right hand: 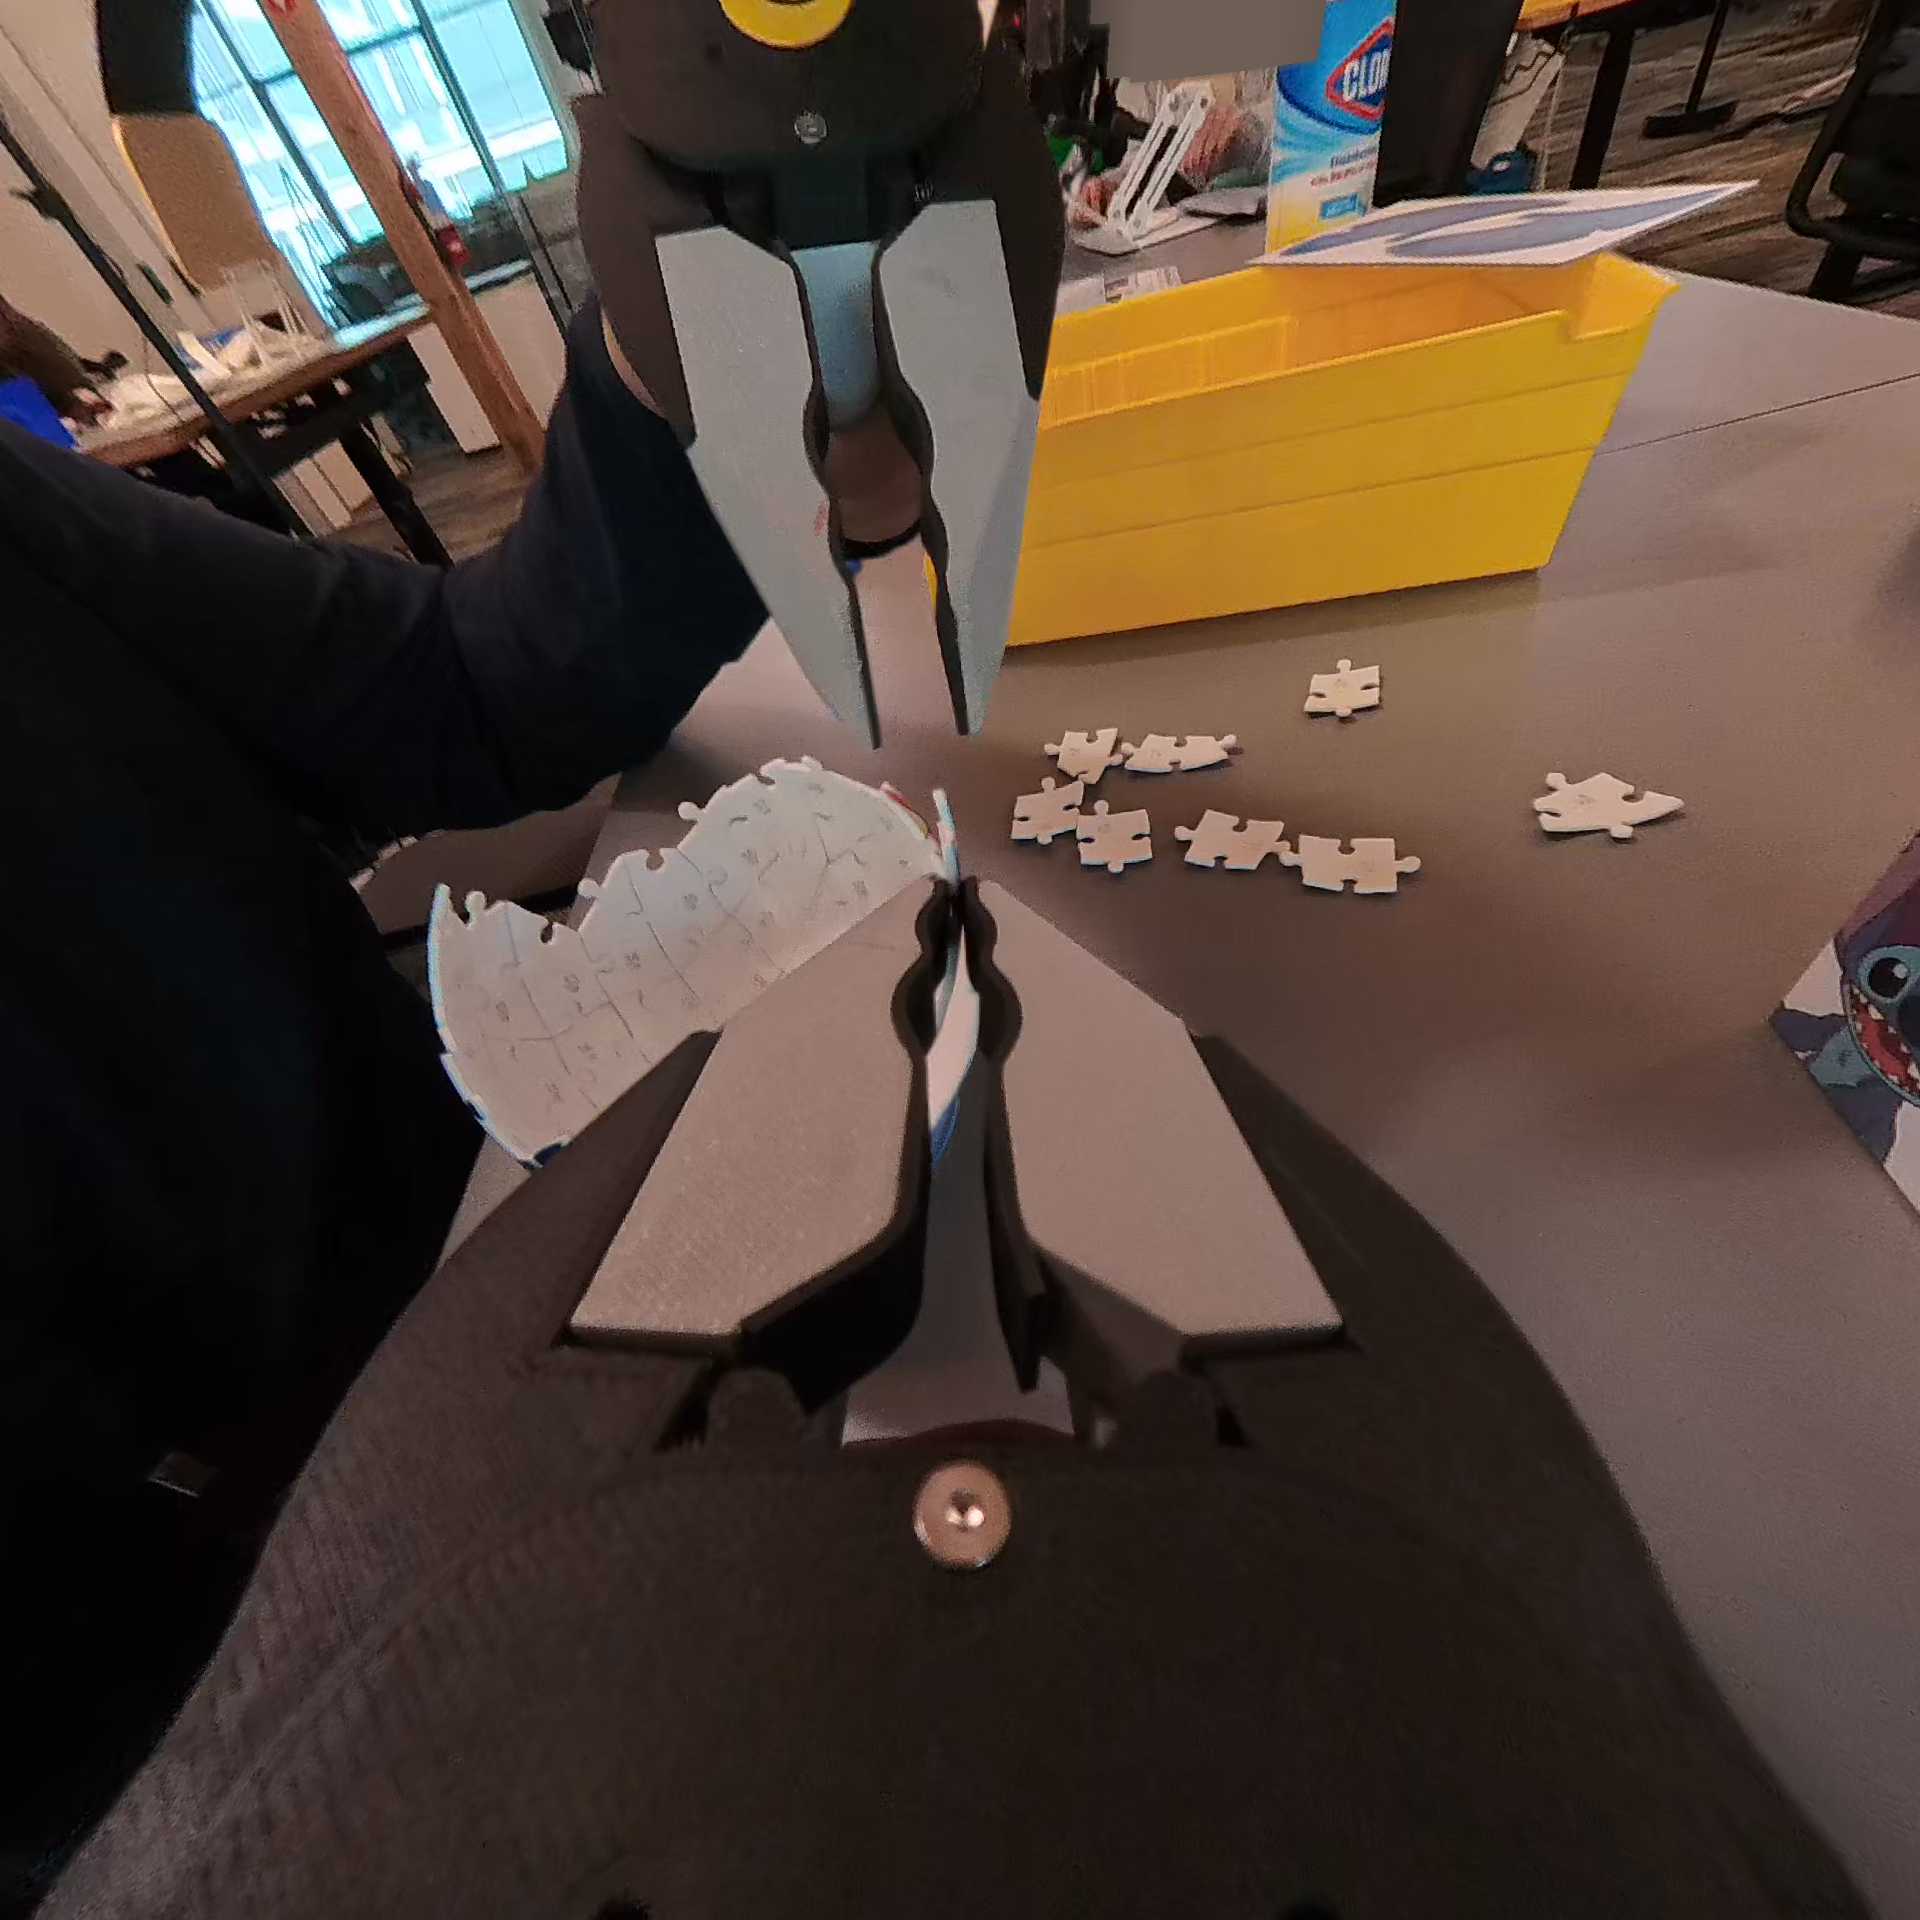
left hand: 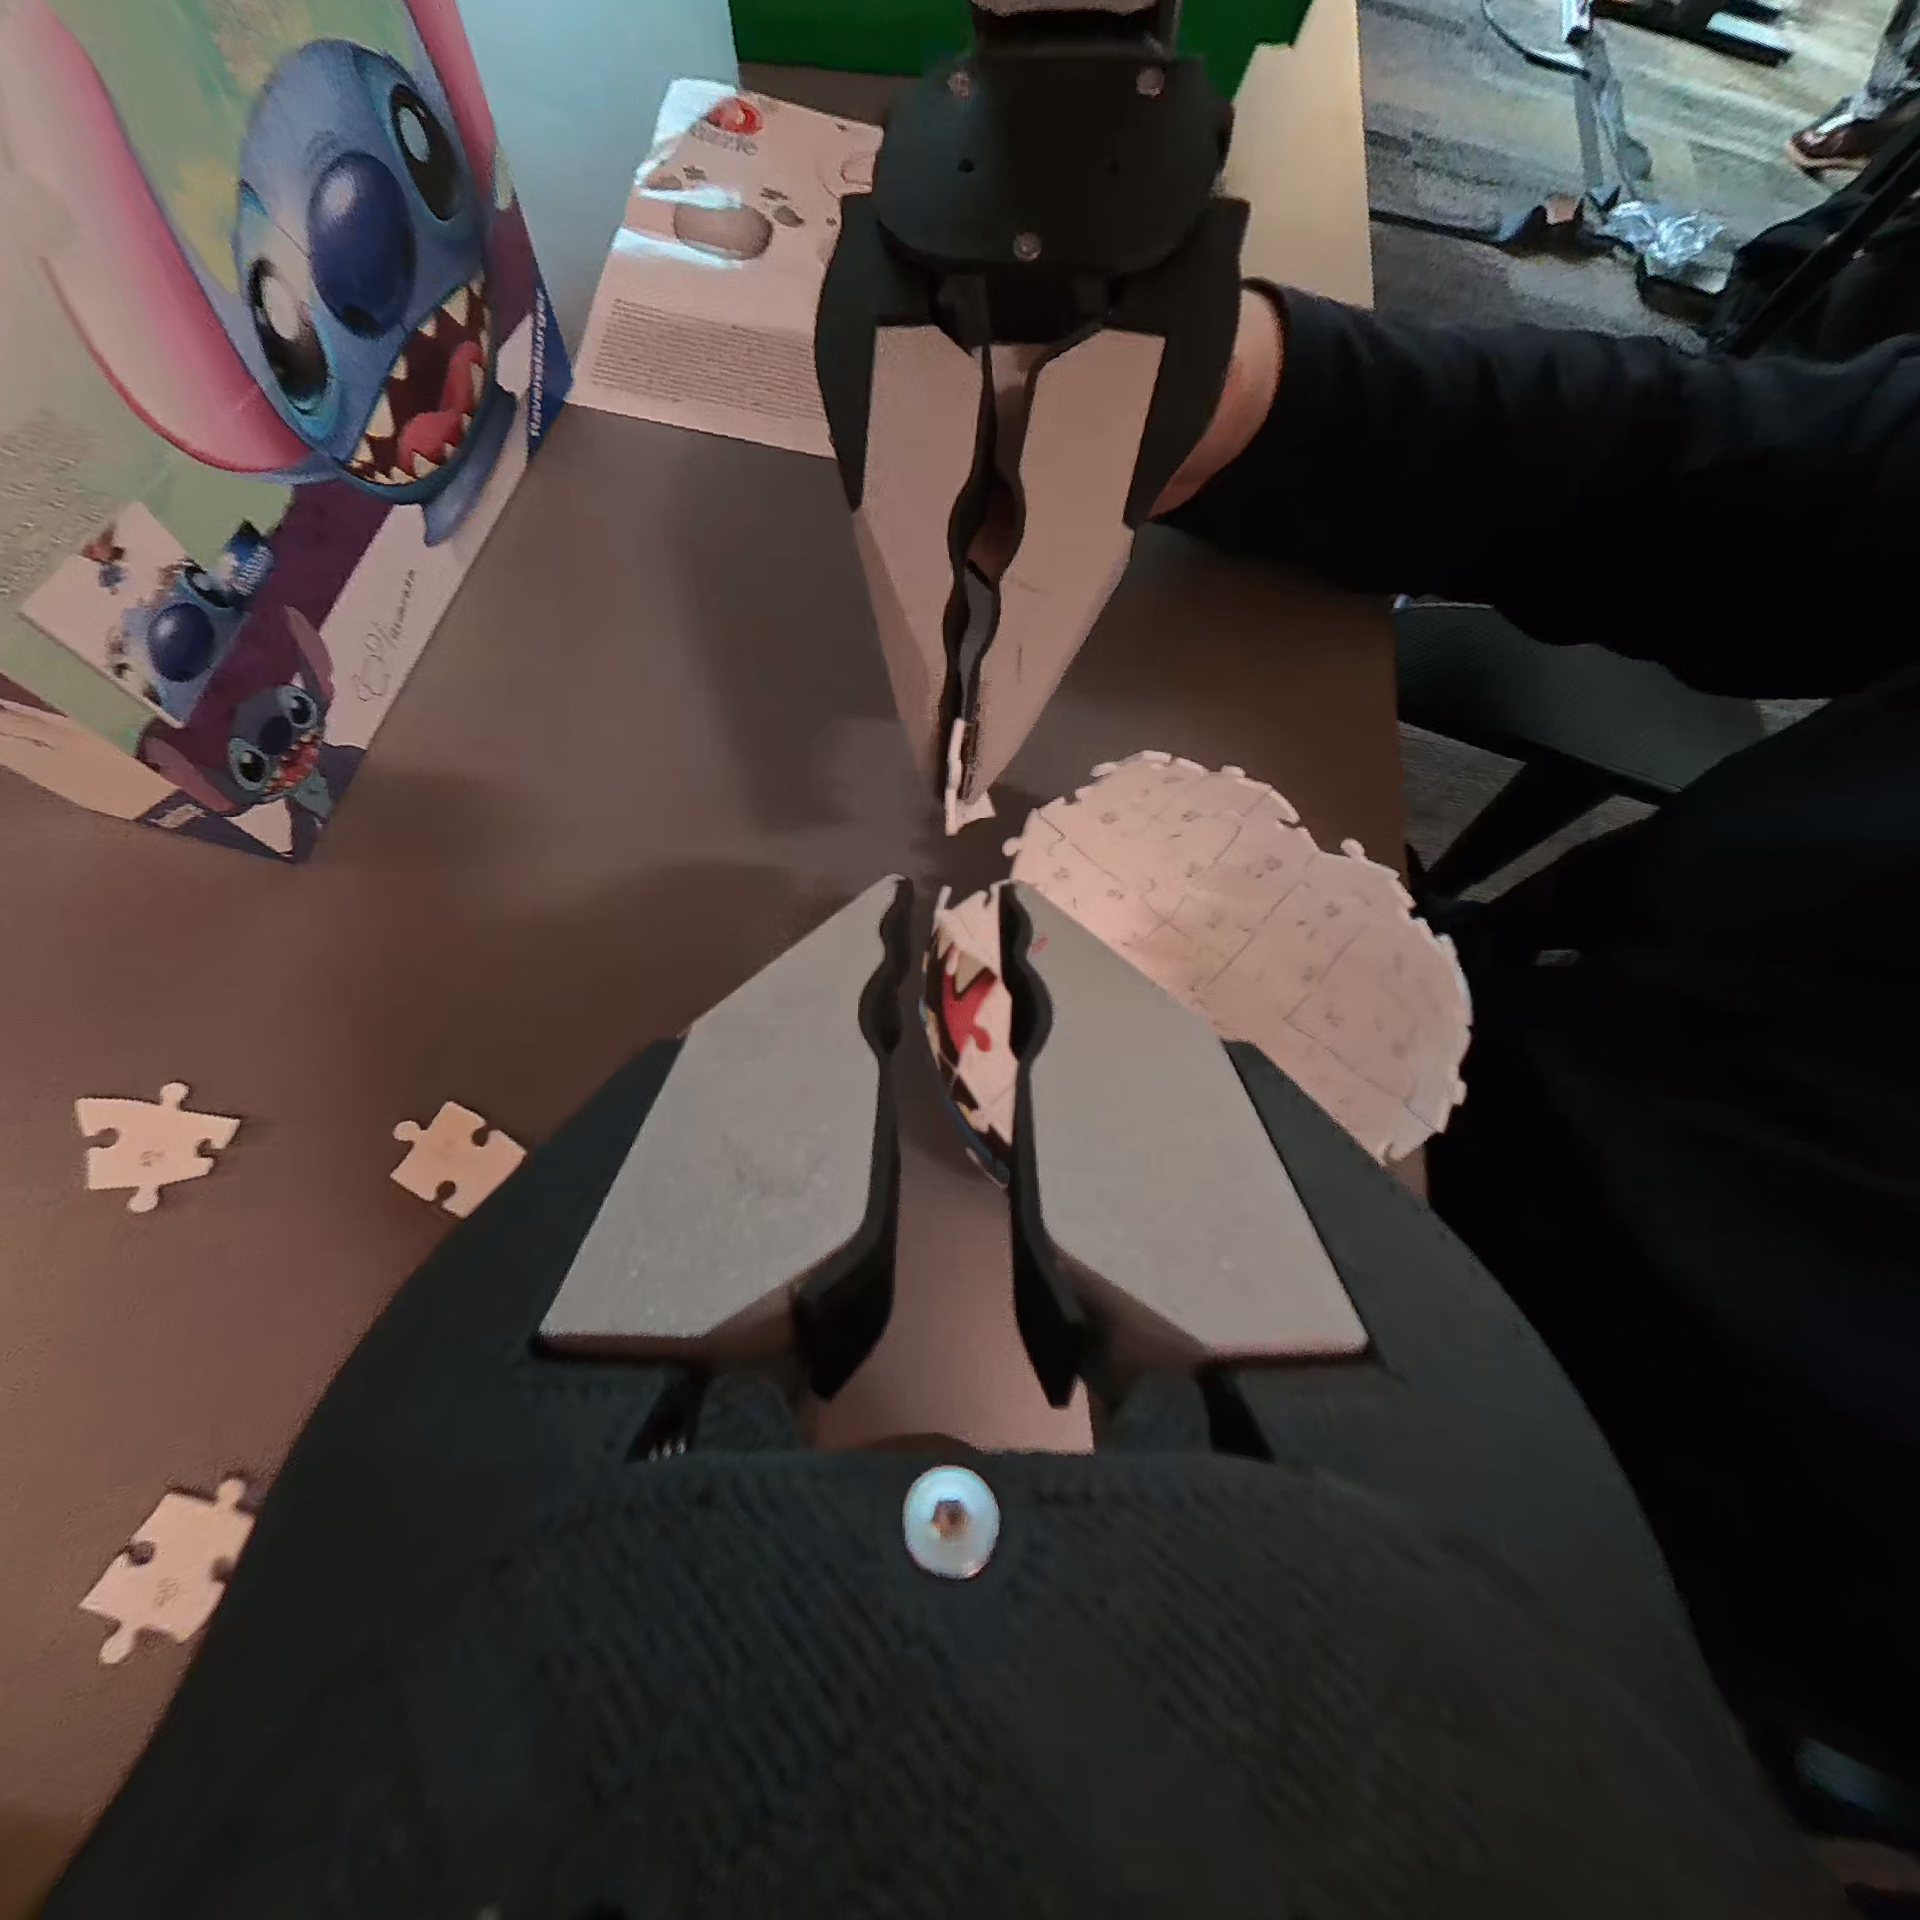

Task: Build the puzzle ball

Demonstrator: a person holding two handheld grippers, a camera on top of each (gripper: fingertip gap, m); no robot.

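Note:
The partly built puzzle ball (left hand: 1247,935) is a curved white shell, open side up, with its printed outside facing down, near the table's edge. It also shows in the right wrist view (right hand: 675,935). My left gripper (left hand: 958,894) is narrowly open, its fingers on either side of the shell's rim; in the right wrist view (right hand: 916,736) its tips hang just above that rim. My right gripper (right hand: 961,894) is shut on a white puzzle piece (left hand: 964,810) and holds it point-down just beyond the rim. It reaches in from above in the left wrist view (left hand: 961,784).
Several loose white pieces (right hand: 1195,821) lie on the grey table, with others (left hand: 156,1143) left of my left gripper. A yellow bin (right hand: 1299,468) stands behind them. The puzzle box (left hand: 260,416) and an instruction sheet (left hand: 727,291) are at the far left. A person's dark sleeves (left hand: 1558,468) flank the shell. Both grippers' tips are close together, under 4 cm apart.

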